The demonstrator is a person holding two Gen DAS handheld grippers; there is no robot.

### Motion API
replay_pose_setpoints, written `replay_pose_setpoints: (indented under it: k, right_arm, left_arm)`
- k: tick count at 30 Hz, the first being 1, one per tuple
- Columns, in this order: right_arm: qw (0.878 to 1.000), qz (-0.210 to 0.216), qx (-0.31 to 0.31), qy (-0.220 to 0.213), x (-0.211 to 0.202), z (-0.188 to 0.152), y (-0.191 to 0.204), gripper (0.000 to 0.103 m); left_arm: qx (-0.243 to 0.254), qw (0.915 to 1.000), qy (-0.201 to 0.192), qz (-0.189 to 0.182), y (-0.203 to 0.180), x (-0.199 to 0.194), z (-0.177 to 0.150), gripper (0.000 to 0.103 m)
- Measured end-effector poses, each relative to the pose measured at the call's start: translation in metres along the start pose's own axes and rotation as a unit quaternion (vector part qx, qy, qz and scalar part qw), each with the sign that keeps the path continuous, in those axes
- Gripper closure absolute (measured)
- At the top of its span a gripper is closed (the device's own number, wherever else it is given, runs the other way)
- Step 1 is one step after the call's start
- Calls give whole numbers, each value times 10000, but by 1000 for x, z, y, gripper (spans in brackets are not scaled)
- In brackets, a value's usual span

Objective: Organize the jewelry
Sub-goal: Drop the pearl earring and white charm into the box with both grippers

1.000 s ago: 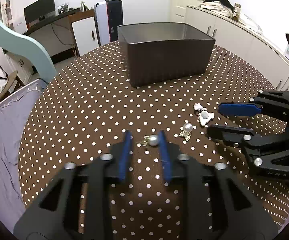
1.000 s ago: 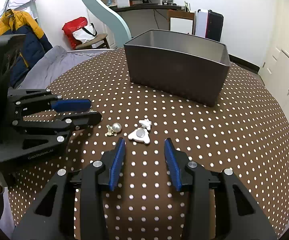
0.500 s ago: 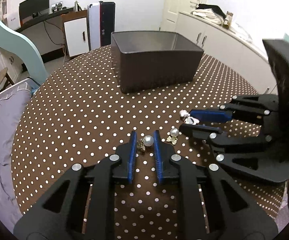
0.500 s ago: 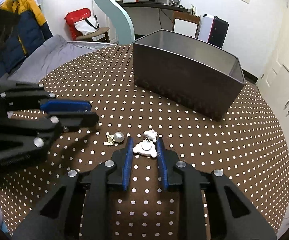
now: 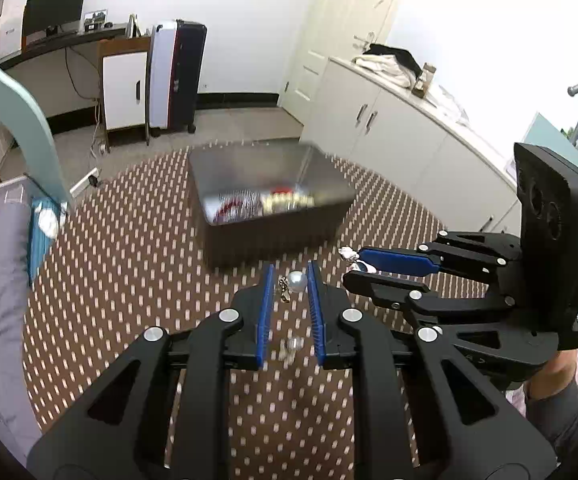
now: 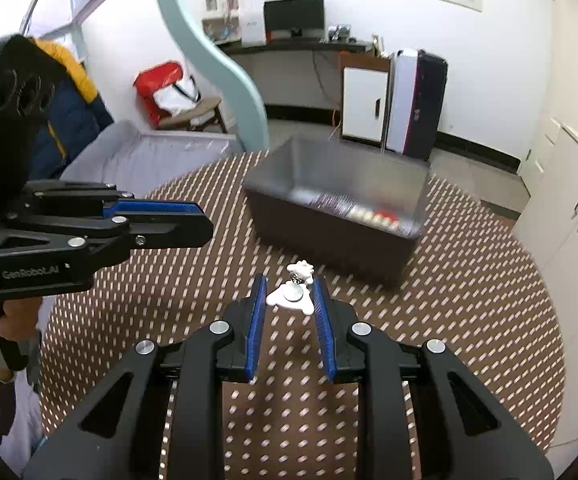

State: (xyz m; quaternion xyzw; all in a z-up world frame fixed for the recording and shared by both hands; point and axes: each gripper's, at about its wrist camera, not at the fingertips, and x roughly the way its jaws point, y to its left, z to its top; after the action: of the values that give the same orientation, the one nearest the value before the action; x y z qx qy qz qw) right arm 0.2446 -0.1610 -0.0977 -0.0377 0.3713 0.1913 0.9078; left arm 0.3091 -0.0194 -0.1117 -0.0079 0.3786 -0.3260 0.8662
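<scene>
I have my left gripper [image 5: 289, 280] pinching a pearl earring [image 5: 295, 281] between its blue pads, lifted above the polka-dot tablecloth [image 5: 129, 280] just short of the dark storage box [image 5: 269, 216]. My right gripper [image 6: 290, 294] clamps a white charm pendant [image 6: 291, 296], also raised in front of that box. Blurred red and pale jewelry [image 5: 265, 202] lies inside the box, and a second pearl earring [image 5: 291, 346] sits on the cloth nearer me.

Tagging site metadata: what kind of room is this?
Likely a lived-in bedroom or studio, not a lab: suitcase by the wall, desk with monitor, padded jacket hanging, polka-dot table.
</scene>
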Motion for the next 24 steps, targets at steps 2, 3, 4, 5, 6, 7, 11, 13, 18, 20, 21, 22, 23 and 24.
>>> replay_pose_setpoints:
  k: [2,3,4,5,6,7,11,13,18,20,21,22,23,24]
  right_arm:
    - [9999,-12,121,-98,-2,10,-10,82]
    - [9998,-33,174,-129,-2,15,-14,82]
    - [9996,-55,236,-169,-2,19,-20,82]
    - [9994,-62,274,-191,-1,23,-24,82]
    - [9993,-70,310,-207,0,27,-28,82]
    - [9991,-93,343,-229,1,30,-32,82]
    - [9988,-172,412,-214,10,38,-39,82]
    - [9987,-195,430,-192,14,39,-42,82]
    - [9983,-237,508,-143,26,40,-51,82]
    - [9982,-241,539,-126,29,39,-54,81]
    - [9981,-240,559,-126,29,39,-55,82]
    - [9980,-236,575,-123,30,39,-56,82]
    - [9979,-234,586,-123,31,40,-57,81]
    - [9979,-232,594,-126,32,40,-58,81]
  left_arm:
    - [-32,10000,-23,-9,-1,4,16,86]
    - [-65,10000,-18,-33,-1,6,21,86]
    - [-83,10000,5,-48,-1,10,29,86]
    - [-93,9999,17,-47,-1,12,33,86]
    - [-96,9999,46,-23,-1,17,39,86]
    - [-91,9999,75,7,-1,20,43,86]
    - [-138,9996,222,111,0,40,55,86]
    - [-201,9992,310,160,3,51,58,86]
    - [-294,9984,423,247,6,71,60,86]
    - [-272,9982,463,268,3,76,59,86]
    - [-264,9981,474,282,3,78,59,86]
    - [-240,9981,485,293,1,79,59,86]
    - [-231,9981,491,298,0,81,60,86]
    - [-219,9981,499,289,-1,82,60,86]
